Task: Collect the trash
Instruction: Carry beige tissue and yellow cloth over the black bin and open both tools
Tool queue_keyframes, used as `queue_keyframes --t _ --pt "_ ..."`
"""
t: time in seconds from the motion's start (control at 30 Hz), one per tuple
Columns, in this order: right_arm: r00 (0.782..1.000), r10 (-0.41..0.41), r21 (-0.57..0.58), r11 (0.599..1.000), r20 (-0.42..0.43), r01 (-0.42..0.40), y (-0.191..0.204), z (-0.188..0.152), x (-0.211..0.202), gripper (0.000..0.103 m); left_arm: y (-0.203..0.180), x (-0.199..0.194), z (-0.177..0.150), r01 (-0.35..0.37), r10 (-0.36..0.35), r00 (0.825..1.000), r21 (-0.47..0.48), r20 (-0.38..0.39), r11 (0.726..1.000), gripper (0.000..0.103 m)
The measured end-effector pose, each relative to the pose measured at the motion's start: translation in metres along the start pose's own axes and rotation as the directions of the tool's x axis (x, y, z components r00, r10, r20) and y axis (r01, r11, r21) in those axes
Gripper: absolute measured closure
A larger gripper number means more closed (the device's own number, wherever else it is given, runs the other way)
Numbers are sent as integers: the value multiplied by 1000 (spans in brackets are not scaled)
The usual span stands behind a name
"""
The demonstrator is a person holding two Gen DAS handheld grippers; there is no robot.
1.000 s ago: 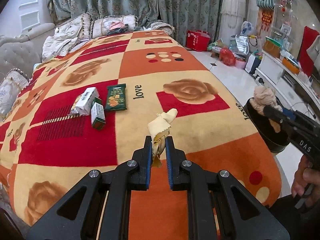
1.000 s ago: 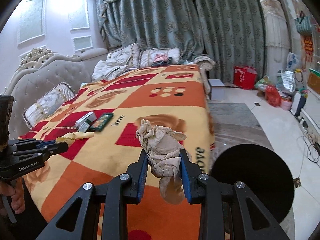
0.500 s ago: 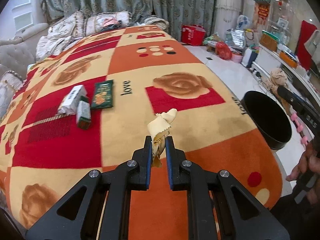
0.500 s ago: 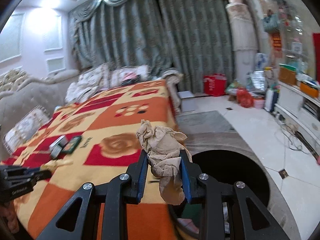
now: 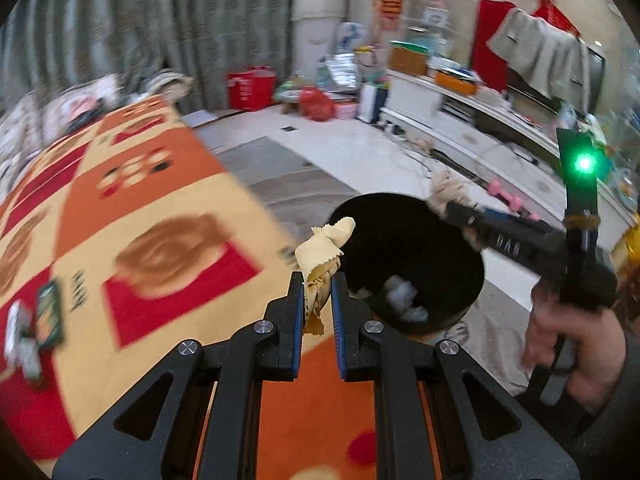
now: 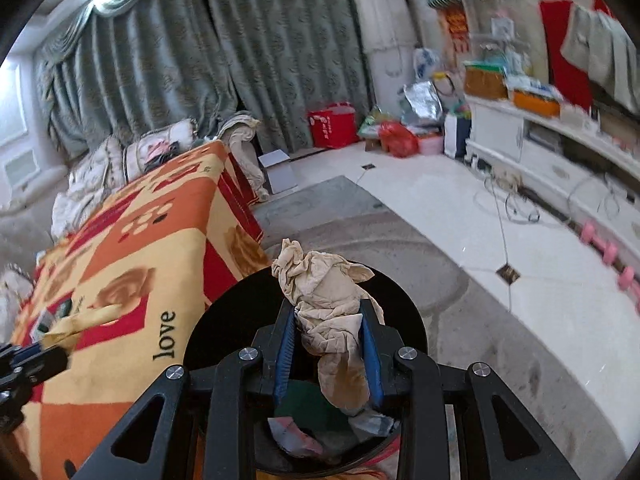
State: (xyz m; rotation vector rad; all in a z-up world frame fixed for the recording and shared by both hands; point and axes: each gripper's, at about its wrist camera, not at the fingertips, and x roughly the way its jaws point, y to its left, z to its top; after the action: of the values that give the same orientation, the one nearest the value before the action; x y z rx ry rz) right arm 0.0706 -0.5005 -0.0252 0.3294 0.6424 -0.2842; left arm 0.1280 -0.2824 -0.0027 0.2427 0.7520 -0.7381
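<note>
1. We hold trash in both tools. The right gripper (image 6: 329, 342) is closed on a crumpled tissue (image 6: 326, 300), its blue pads pressing the wad from both sides with a stained tail hanging below them.
2. The left gripper (image 5: 318, 300) is nearly shut, pinching a yellow wrapper (image 5: 325, 246) by its lower end, so the free end stands up above the fingertips.
3. The step in hand, as we judge it, is the drop-off: the black bin (image 6: 224, 320) stands on the floor just beside the blanket (image 6: 132, 248) that covers the bed, and the right wrist view looks straight down into it, with the tissue over the opening.
4. The bin already holds some litter (white scraps show in the left wrist view, a green and a pinkish piece in the right one).
5. The wrapper is not so far along. From the left wrist view it sits near the bin's rim on the bed side, and we cannot tell whether it is over the opening or over the blanket.
6. The next move, we think, calls for opening the right gripper wide enough that the tissue falls clear, since soft paper may cling to a pad.
7. Then the left tool needs to come over the opening before it lets go.
8. More work remains: packets (image 5: 48, 312) lie on the blanket well apart from the bin, too blurred to name closely.
</note>
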Motion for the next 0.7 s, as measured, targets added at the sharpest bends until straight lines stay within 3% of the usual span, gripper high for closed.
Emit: queue_keyframes --t 0.3,0.37,0.4,0.5,0.53,0.7 --pt "998 26 56 998 -55 -23 -7 -2 15 74 -32 68 29 47 -42 996 59 -80 997 91" --pt "998 18 65 998 -68 -13 -7 -2 18 65 -34 75 28 65 -59 993 58 -102 996 90" --pt "998 14 74 997 -69 -8 -8 -1 18 62 -35 78 26 59 -51 992 67 -113 996 84" --pt "998 29 108 994 -61 -22 -13 0 19 61 -34 76 22 21 -14 995 75 -95 997 50" --pt "998 25 117 993 -64 -18 -15 -1 19 60 -32 73 21 14 -8 997 68 -80 998 45" --pt "998 25 117 993 -58 -18 -11 0 16 60 -11 52 13 -22 23 998 16 -55 1000 45"
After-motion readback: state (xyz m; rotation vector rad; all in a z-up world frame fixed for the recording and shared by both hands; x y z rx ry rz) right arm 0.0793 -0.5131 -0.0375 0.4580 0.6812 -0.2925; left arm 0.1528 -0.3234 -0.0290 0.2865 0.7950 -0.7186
